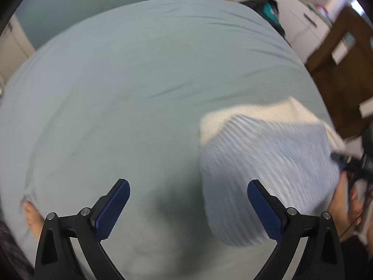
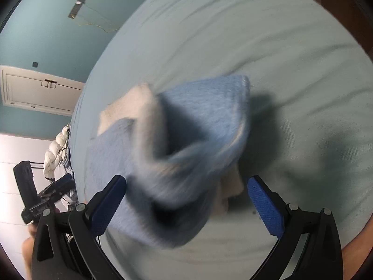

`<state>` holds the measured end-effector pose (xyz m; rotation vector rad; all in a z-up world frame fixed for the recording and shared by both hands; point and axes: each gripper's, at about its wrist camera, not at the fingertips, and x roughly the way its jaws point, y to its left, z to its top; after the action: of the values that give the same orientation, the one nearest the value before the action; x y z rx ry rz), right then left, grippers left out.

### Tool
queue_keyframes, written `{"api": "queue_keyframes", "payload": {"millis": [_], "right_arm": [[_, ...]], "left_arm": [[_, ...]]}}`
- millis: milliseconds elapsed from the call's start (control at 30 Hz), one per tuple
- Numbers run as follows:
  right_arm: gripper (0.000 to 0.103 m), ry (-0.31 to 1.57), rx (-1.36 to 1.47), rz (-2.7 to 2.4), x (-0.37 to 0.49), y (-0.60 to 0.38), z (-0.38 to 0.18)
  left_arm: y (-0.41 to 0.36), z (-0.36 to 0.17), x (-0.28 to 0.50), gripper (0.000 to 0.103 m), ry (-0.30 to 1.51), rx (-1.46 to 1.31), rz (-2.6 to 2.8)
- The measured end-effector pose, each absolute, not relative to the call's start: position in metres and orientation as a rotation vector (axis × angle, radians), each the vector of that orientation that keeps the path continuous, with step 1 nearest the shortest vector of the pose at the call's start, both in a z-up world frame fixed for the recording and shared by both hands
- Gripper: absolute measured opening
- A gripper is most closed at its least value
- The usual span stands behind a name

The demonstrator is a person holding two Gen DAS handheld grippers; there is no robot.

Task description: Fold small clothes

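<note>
A small light-blue ribbed garment (image 1: pixel 261 168) with a white part at its far end is over the pale green bed sheet (image 1: pixel 139 81), blurred by motion. My left gripper (image 1: pixel 188 206) is open and empty, with the garment at its right finger. In the right wrist view the same blue and white garment (image 2: pixel 186 140) is bunched and blurred just in front of my right gripper (image 2: pixel 186 200), whose jaws stand wide apart. Whether the cloth touches the fingers cannot be told.
The bed fills both views. A white cupboard (image 1: pixel 291 21) and a brown wooden door (image 1: pixel 345 53) stand to the right. A bare foot (image 1: pixel 32 217) shows at lower left. A white puffy jacket (image 2: pixel 56 151) lies at the bed's left edge.
</note>
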<state>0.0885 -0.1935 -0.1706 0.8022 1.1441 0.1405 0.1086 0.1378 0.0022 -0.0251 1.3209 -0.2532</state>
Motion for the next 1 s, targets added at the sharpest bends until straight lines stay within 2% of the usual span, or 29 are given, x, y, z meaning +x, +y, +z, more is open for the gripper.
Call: {"api": "queue_keyframes", "payload": {"millis": [167, 233, 333, 567, 833, 1000], "right_arm": [[0.101, 1.171, 0.979, 0.185, 0.093, -0.194, -0.206], [0.101, 1.165, 1.074, 0.213, 0.097, -0.196, -0.218], [0.102, 1.182, 1.142, 0.268, 0.102, -0.201, -0.228], [0.102, 1.191, 1.288, 0.36, 0.096, -0.213, -0.256], [0.102, 1.154, 1.245, 0.43, 0.1, -0.207, -0.263], [0.102, 1.154, 1.221, 0.453, 0.121, -0.19, -0.263]], "left_arm": [[0.152, -0.033, 0.124, 0.1, 1.341, -0.103, -0.278], [0.155, -0.045, 0.125, 0.1, 1.321, -0.214, -0.325], [0.159, -0.051, 0.111, 0.1, 1.298, -0.349, -0.399], [0.162, -0.068, 0.091, 0.103, 1.374, -0.546, -0.618], [0.165, -0.089, 0.09, 0.103, 1.461, -0.745, -0.686], [0.146, -0.087, 0.094, 0.103, 1.453, -0.691, -0.656]]}}
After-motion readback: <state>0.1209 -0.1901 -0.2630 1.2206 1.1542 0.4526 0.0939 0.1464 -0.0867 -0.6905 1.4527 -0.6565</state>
